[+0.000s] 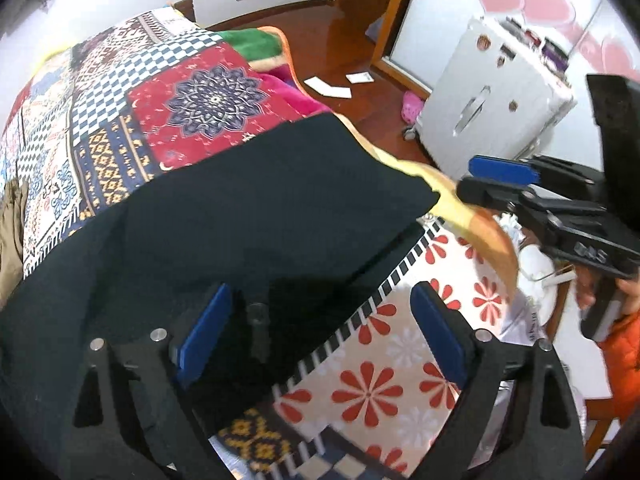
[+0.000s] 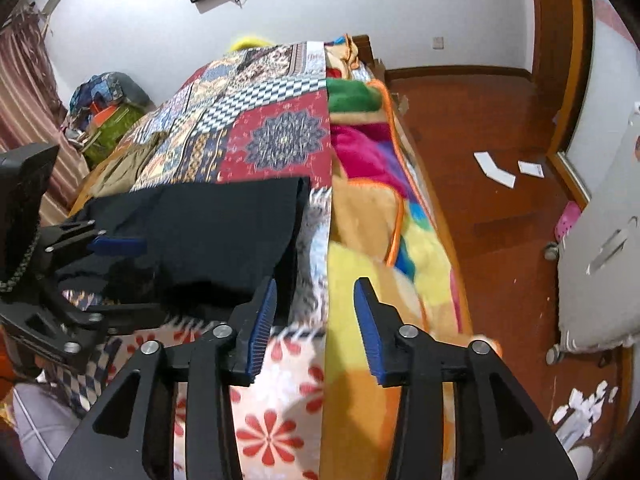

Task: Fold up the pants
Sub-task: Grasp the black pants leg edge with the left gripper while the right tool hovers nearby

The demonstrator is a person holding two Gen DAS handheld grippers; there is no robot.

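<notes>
Dark pants (image 1: 240, 208) lie folded flat on the patchwork bedspread (image 1: 200, 92). In the left wrist view my left gripper (image 1: 320, 316) stands wide open low over the pants' near edge; its left finger is above the cloth, its right finger above the flowered cover, and nothing is pinched. My right gripper (image 1: 480, 182) hovers off the pants' right corner. Seen from the right wrist, the pants (image 2: 224, 232) lie left of my right gripper (image 2: 316, 320), whose open jaws hold nothing. The left gripper (image 2: 120, 280) sits at the pants' left side.
A colourful fleece blanket (image 2: 372, 216) hangs along the bed's right edge. Beyond it is wooden floor (image 2: 492, 128) with loose papers (image 2: 494, 170) and a white wheeled case (image 2: 600, 264). A brown garment (image 2: 124, 168) lies farther up the bed. An orange sleeve (image 1: 622, 352) shows at the right.
</notes>
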